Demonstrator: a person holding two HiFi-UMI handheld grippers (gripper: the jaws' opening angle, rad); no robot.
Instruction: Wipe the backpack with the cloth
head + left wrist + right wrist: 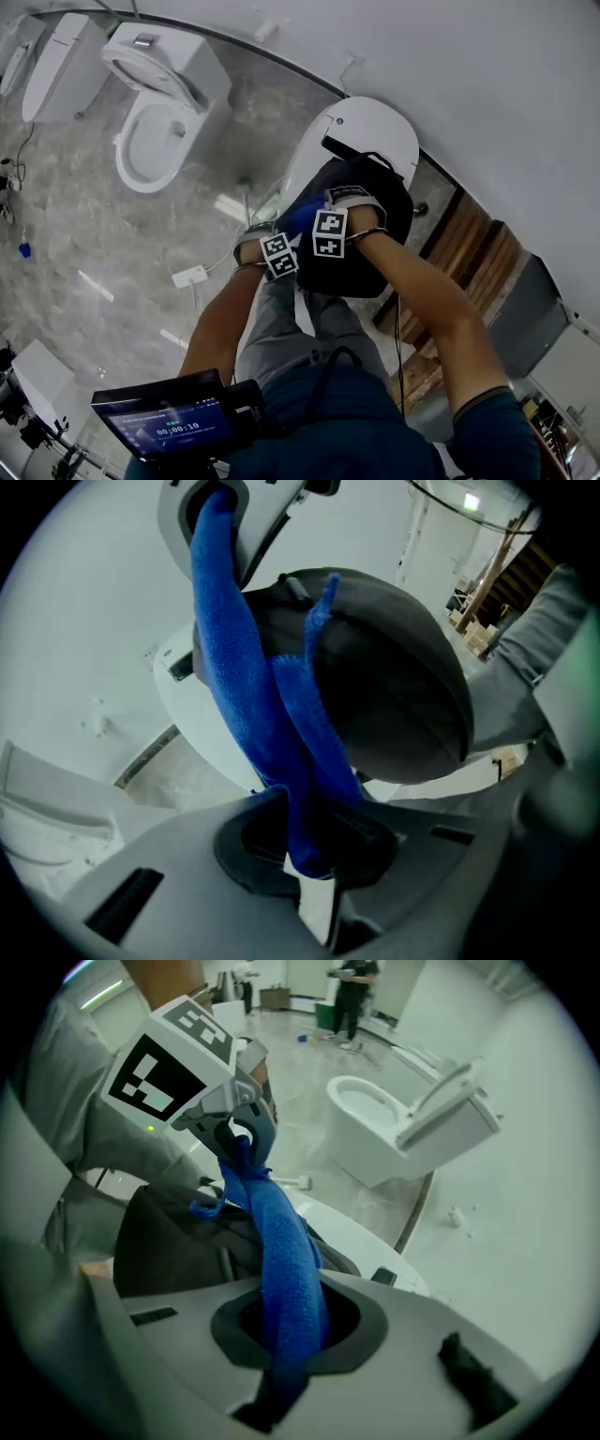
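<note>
Two grippers share one blue cloth. In the head view an open toilet stands at upper left. At centre frame the left gripper is clenched on one end of the cloth and the right gripper grasps the other. The cloth is stretched between them over the black backpack, which lies on a closed white toilet lid.

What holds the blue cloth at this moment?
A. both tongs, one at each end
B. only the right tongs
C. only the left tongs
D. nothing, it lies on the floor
A: the blue cloth runs from the left tongs to the right tongs, stretched over the black backpack.
</note>
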